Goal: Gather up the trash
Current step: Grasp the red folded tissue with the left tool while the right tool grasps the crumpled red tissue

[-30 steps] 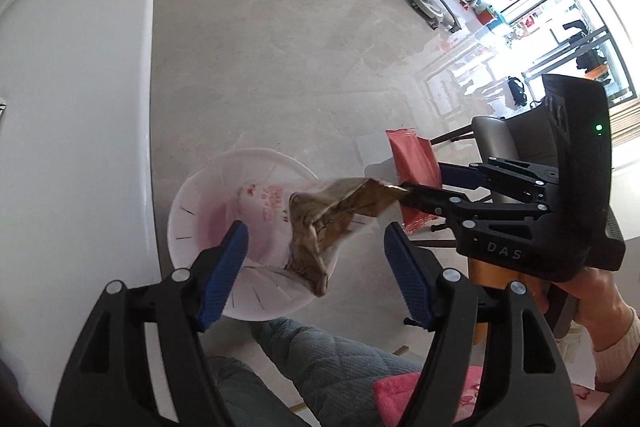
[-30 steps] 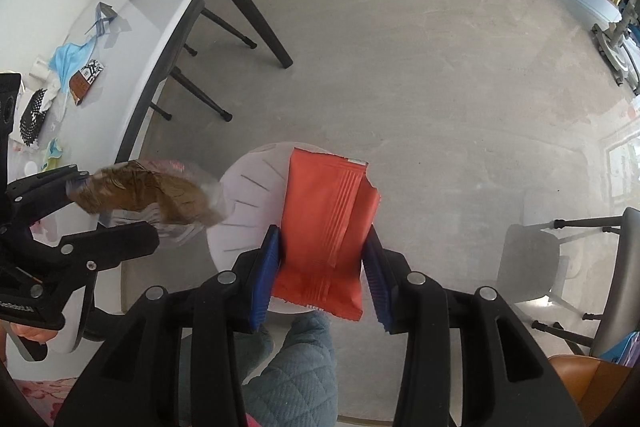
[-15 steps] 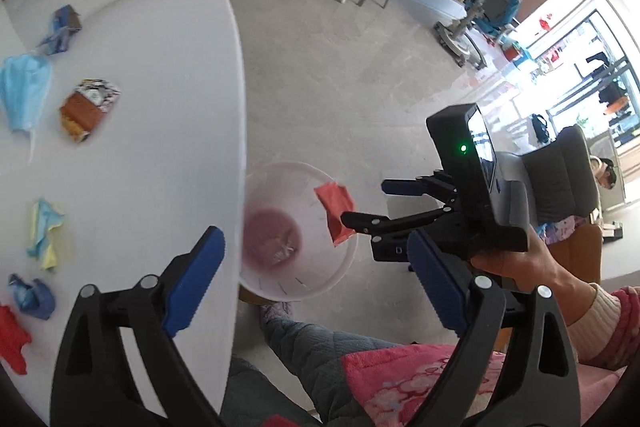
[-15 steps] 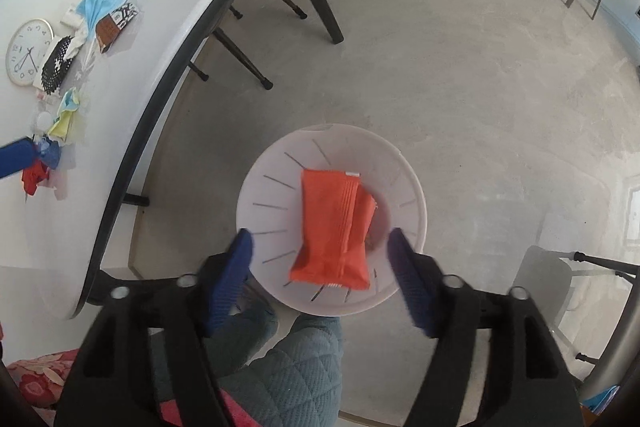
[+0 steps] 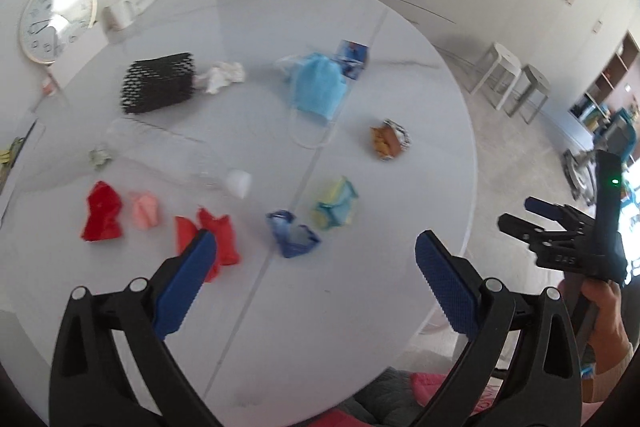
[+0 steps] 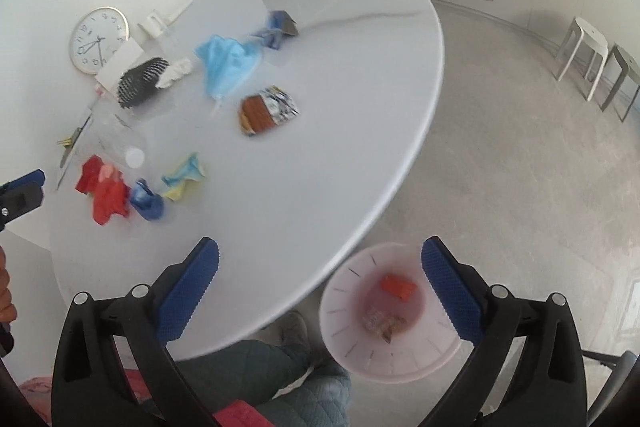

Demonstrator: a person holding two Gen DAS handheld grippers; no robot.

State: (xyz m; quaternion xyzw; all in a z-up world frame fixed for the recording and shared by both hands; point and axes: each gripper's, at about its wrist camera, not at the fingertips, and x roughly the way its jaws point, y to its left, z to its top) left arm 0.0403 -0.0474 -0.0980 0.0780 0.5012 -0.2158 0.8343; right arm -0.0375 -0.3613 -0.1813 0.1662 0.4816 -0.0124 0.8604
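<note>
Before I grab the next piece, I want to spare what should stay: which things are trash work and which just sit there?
For the job:
bin
red wrapper in it
blue mask
red scraps
blue wrapper
snack packet
empty bottle

Just lying about:
clock
stools

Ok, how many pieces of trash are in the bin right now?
2: a red packet lies on the bin floor, far side; a crumpled brown wrapper lies just nearer the camera. Anything beneath them would be hidden.
</note>
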